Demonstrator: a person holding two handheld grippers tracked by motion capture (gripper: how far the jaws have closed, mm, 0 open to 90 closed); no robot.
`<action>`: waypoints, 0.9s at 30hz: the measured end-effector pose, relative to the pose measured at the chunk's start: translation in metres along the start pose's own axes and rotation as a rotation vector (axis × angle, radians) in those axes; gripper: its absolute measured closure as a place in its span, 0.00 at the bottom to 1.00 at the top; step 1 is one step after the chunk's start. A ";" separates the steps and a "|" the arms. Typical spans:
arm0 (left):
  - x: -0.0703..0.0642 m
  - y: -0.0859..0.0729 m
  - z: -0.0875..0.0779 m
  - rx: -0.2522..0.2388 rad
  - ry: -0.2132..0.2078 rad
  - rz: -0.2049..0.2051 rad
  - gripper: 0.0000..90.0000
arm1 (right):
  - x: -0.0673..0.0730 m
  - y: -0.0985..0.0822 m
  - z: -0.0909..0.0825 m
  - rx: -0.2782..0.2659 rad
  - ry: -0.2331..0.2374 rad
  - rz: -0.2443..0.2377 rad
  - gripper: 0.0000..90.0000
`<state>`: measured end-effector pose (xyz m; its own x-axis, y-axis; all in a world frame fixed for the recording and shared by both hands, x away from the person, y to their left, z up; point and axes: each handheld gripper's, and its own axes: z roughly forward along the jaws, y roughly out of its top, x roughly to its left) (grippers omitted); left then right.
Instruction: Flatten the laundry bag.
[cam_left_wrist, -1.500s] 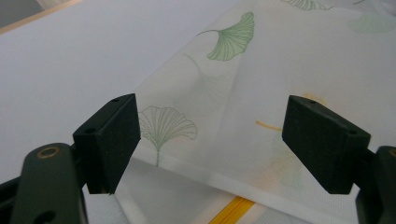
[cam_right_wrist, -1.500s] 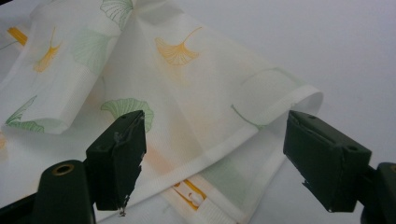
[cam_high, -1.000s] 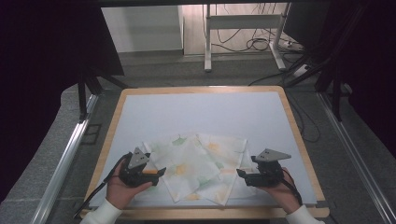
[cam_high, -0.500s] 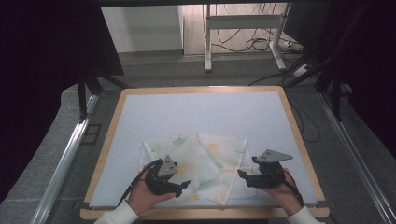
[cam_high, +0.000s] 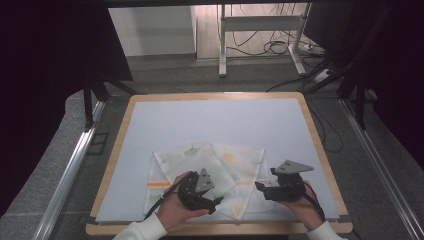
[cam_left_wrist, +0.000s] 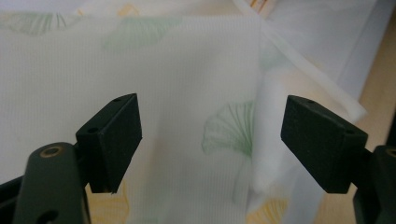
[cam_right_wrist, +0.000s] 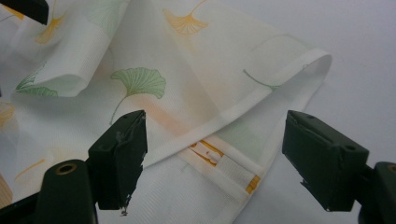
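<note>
We've got both claws spread wide over the leaf-print cloth (cam_high: 210, 172), left claw (cam_left_wrist: 212, 140) above a loose fold, right claw (cam_right_wrist: 215, 154) straddling the hem, and we risk pinching 2 layers together.

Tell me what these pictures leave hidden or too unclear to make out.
- High view: the near part of the white leaf-printed cloth lies under the left gripper and its hand.
- Left gripper view: the cloth runs off the top and left edges, so its outline is lost.
- Right gripper view: the orange-striped tag under the folded hem is partly covered and too blurred to read.
</note>
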<state>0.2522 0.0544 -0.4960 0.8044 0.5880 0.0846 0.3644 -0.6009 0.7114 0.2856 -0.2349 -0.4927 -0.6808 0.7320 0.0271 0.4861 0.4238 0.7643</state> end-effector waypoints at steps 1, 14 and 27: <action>0.000 0.005 0.006 0.004 0.011 0.005 0.21 | -0.001 0.000 0.000 0.002 0.001 0.002 0.25; -0.004 0.011 0.016 0.008 0.076 0.031 0.32 | -0.002 -0.001 0.001 0.004 -0.001 0.007 0.25; 0.009 0.004 0.016 0.015 0.019 -0.006 0.77 | 0.000 0.000 0.001 0.000 0.002 0.002 0.25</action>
<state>0.2683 0.0482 -0.5033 0.7933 0.6016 0.0941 0.3758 -0.6053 0.7017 0.2864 -0.2342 -0.4933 -0.6811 0.7316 0.0299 0.4871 0.4222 0.7645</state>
